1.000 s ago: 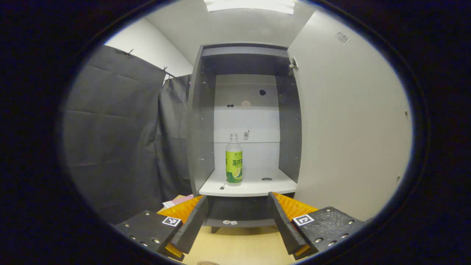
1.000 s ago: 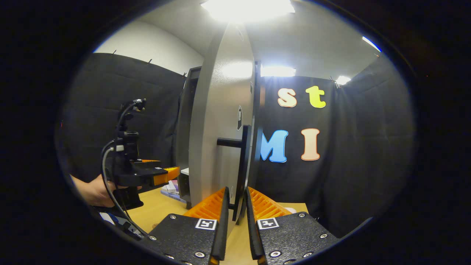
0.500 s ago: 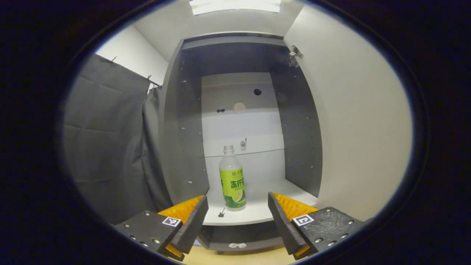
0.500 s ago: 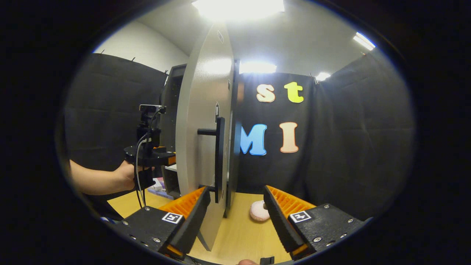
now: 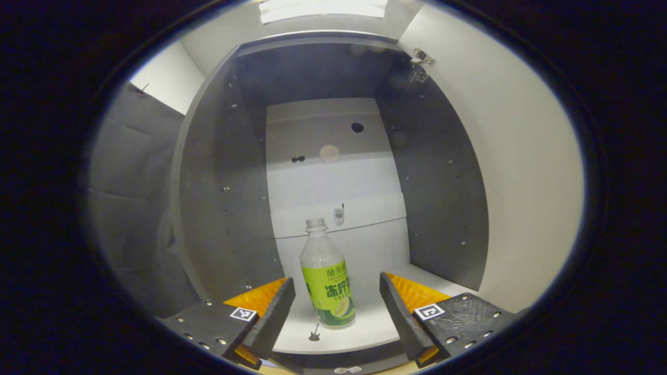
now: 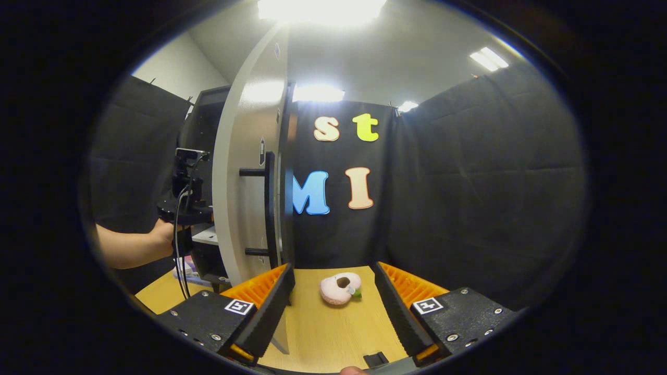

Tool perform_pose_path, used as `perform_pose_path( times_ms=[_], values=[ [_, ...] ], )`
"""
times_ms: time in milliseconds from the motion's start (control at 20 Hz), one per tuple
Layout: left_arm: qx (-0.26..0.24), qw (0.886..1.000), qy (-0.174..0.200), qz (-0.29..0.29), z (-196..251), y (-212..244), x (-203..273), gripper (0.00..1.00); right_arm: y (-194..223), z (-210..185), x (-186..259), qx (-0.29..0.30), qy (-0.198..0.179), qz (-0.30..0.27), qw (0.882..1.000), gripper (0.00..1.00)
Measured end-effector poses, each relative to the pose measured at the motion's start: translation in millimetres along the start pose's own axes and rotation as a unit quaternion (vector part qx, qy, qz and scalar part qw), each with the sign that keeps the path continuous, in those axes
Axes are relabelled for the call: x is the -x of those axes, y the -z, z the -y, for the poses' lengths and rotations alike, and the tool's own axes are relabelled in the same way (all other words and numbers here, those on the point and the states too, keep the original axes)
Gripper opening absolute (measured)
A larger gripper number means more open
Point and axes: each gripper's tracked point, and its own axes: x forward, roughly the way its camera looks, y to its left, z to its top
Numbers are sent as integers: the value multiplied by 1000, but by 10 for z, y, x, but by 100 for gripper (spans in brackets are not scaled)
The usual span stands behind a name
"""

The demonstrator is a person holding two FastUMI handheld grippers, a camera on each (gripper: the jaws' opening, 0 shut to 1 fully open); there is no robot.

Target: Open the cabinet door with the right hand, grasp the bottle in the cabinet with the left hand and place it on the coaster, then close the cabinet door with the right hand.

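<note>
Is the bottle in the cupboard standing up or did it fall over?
Standing up. In the left gripper view the bottle sits on its base on the cabinet shelf, neck pointing up, between the open left gripper.

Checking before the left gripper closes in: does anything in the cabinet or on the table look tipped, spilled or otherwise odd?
Nothing stands out. The bottle stands upright on the cabinet shelf, no spill around it, between the open left gripper fingers. The cabinet door is swung open, and the right gripper is open.

One bottle [image 5: 327,284], one cabinet [image 5: 219,172] with one open door [image 6: 245,172], one coaster [image 6: 340,287], two grippers [image 5: 337,304] [image 6: 333,297].
</note>
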Motion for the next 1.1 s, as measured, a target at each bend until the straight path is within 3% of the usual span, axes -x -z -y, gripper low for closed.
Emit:
perform_pose_path(
  times_ms=[200, 250, 350, 600, 750, 800, 950, 1100],
  values=[
    [17, 1000, -3, 3, -77, 52, -281, 96, 297, -174, -100, 22, 12, -35, 999, 95],
    [17, 1000, -2, 4, -80, 55, -336, 93, 390, -208, -114, 21, 8, -52, 998, 95],
    [16, 1000, -13, 13, -142, 20, -455, 96, 509, -287, -150, 27, -1, -74, 997, 95],
    [33, 999, -4, 5, -109, 156, -703, 93, 443, -395, -109, 89, -2, -77, 993, 96],
    [43, 999, -7, 2, -122, 225, -812, 89, 445, -399, -135, 97, 0, -80, 992, 93],
    [44, 999, -7, -8, -138, 300, -848, 96, 457, -380, -167, 92, 2, -83, 992, 93],
    [42, 998, -22, -32, -216, 444, -846, 83, 533, -305, -391, 60, 6, -99, 993, 94],
    [34, 999, -10, -31, -166, 414, -881, 70, 470, -247, -421, 50, 7, -91, 995, 94]
  ],
)
